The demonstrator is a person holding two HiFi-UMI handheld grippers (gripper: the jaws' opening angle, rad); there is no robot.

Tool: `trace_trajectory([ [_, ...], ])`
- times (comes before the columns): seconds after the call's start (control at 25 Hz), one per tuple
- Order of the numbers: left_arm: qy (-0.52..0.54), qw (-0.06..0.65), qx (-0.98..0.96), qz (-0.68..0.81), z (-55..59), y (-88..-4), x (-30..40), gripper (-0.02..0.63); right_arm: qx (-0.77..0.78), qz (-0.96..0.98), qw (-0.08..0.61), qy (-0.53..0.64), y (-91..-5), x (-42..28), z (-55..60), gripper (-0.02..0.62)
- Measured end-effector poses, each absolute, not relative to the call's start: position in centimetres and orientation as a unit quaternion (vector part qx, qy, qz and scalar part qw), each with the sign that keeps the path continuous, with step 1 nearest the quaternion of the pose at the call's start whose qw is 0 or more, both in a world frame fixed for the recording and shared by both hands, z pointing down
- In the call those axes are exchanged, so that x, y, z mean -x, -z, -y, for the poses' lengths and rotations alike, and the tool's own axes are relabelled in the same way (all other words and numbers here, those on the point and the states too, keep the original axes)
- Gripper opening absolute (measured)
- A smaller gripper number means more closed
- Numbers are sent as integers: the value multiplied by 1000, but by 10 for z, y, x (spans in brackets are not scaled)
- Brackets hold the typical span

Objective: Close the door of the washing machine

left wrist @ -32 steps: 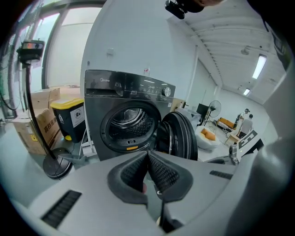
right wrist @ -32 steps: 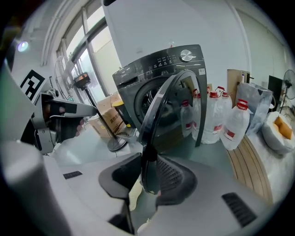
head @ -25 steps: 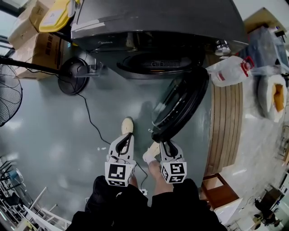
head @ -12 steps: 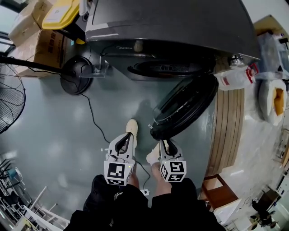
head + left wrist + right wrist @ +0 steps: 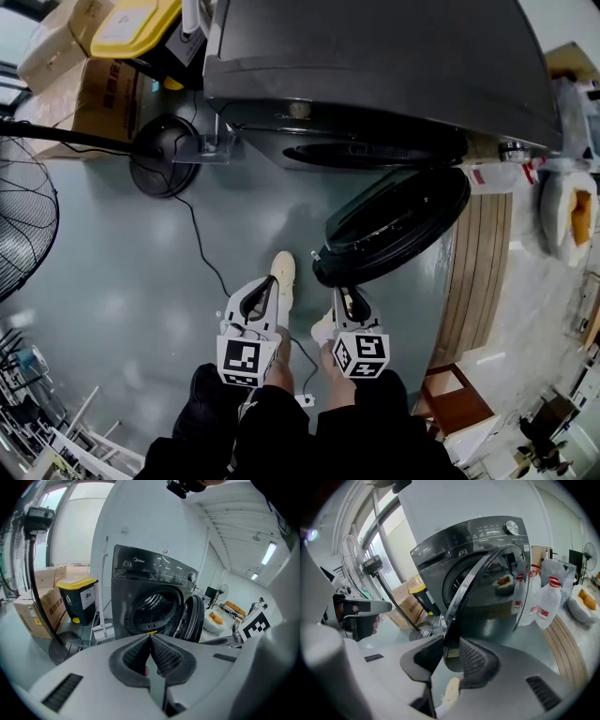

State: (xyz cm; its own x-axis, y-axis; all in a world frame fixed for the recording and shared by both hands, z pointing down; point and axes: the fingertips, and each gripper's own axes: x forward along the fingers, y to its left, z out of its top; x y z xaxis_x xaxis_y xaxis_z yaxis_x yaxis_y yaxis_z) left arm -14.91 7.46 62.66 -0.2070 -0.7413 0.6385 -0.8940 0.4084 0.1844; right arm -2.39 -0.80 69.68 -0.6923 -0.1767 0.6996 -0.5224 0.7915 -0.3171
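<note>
Two hand-held grippers sit near me, low in the head view. On the left, the left hand-held gripper (image 5: 266, 292) is clenched on nothing: its pads meet at the tips, and it hangs over the floor (image 5: 122, 281), apart from the door (image 5: 398, 225). Just to its right, the right hand-held gripper (image 5: 345, 302) is grasping the door's near rim, with the dark edge running down between its pads. From there the door stretches away to the far right, where it hinges on the washing machine (image 5: 375, 66). It stands wide open, swung well out from the front. The drum opening (image 5: 375, 155) on the far side is fully exposed. I judge the task barely under way. The hold on the door looks made, but the whole swing left and away to the machine's front is still to do, and so is the final press to latch it.
</note>
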Motion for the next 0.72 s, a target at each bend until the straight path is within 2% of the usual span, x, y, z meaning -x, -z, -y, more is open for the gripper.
trace_trajectory([
  [0.72, -100, 338, -538, 766, -73, -624, 223, 25, -196, 889, 343, -231, -696, 118, 17, 120],
])
